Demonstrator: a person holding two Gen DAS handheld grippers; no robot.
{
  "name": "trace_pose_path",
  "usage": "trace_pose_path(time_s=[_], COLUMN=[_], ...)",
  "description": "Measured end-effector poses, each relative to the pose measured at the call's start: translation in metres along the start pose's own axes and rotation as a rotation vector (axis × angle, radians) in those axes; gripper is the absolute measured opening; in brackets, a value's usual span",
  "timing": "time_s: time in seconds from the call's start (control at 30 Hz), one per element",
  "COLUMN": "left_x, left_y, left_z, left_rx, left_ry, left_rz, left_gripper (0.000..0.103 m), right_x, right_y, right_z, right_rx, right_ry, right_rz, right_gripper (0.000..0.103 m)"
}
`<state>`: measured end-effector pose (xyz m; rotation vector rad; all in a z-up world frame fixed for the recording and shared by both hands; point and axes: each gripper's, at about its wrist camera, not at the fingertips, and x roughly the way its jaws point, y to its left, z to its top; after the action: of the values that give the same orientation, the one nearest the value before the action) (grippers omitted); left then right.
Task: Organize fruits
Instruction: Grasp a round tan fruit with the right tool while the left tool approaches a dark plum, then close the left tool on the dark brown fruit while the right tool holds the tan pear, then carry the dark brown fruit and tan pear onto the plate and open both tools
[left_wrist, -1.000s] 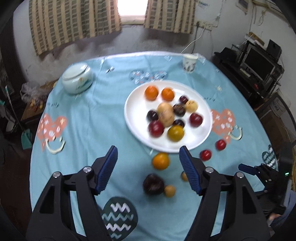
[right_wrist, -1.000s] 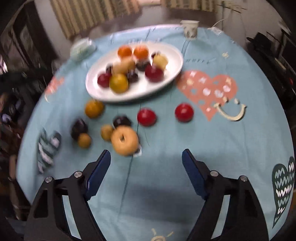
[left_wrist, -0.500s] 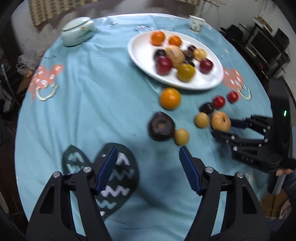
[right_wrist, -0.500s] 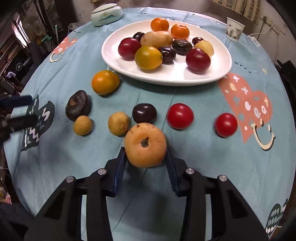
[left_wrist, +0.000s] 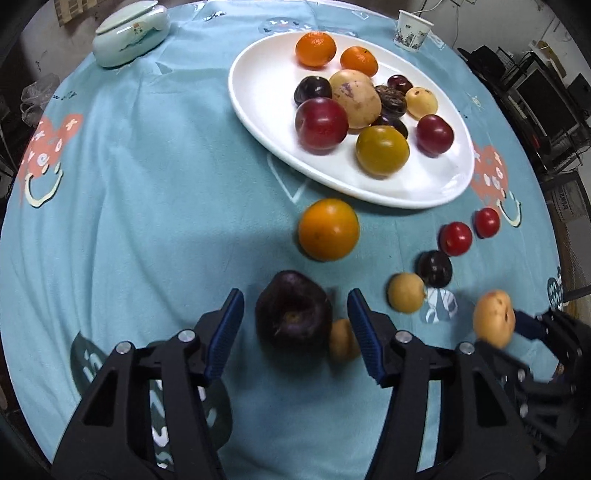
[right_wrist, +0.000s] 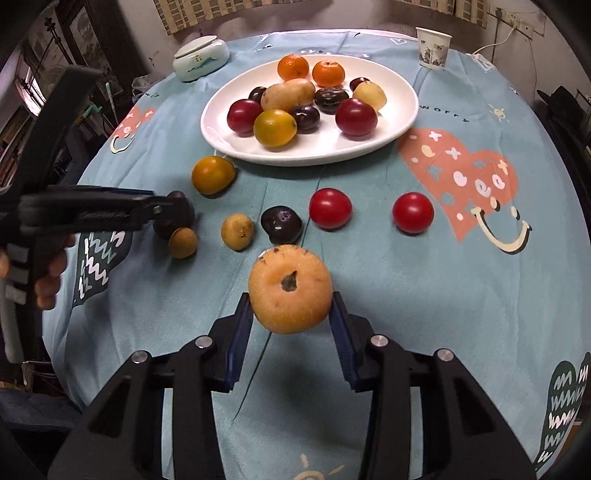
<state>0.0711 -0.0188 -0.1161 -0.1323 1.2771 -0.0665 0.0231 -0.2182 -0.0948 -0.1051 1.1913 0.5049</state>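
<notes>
Two grippers are engaged at once, each with one fruit between its pads.

The pale orange fruit (right_wrist: 290, 291) is clamped in the right gripper (right_wrist: 291, 314); the dark plum (left_wrist: 293, 319) is straddled by the left gripper (left_wrist: 295, 325), whose jaws have just been narrowing without yet touching, and the white plate (left_wrist: 258, 107) lies straight beyond both.
</notes>
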Motion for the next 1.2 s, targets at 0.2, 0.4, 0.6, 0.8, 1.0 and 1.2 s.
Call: trace_pose_path(time_s=[0.2,0.4,0.6,0.8,1.0,1.2], left_x=[0.014,0.001,-0.047,-0.078,-0.082,-0.086], left_y=[0.002,0.008,-0.013,-0.04,-0.056,-0.06], left_z=[0.0,-0.008,-0.019,-0.033,-0.044,-0.045], left_rx=[-0.017,-0.022,0.084,0.202,0.241,0.256], left_ry=[0.045,0.027,-0.114,-0.205,-0.197,-0.212], left_rz=[0.019,-0.013,0.098,0.157,0.142,0.127], left_gripper=[0.051,0.046,0.046,0.046,0.046,0.046], right_x=[0.0,0.0,-0.01,-0.016,-0.018,-0.02], right_y=[0.001,0.006,0.016,0.03,0.034,0.035], right_z=[-0.004,-0.003,-0.003,-0.011,-0.025,-0.03], right_rx=[0.011,0.016,-0.005,-0.038,-0.026,-0.018], right_ry=[-0.001,-0.006,-0.029,-0.032,-0.024,-0.027], right_rz=[0.013,0.015,0.027,0.041,0.037,0.036], right_gripper=[0.042,0.042,0.042,0.042,0.042,0.042])
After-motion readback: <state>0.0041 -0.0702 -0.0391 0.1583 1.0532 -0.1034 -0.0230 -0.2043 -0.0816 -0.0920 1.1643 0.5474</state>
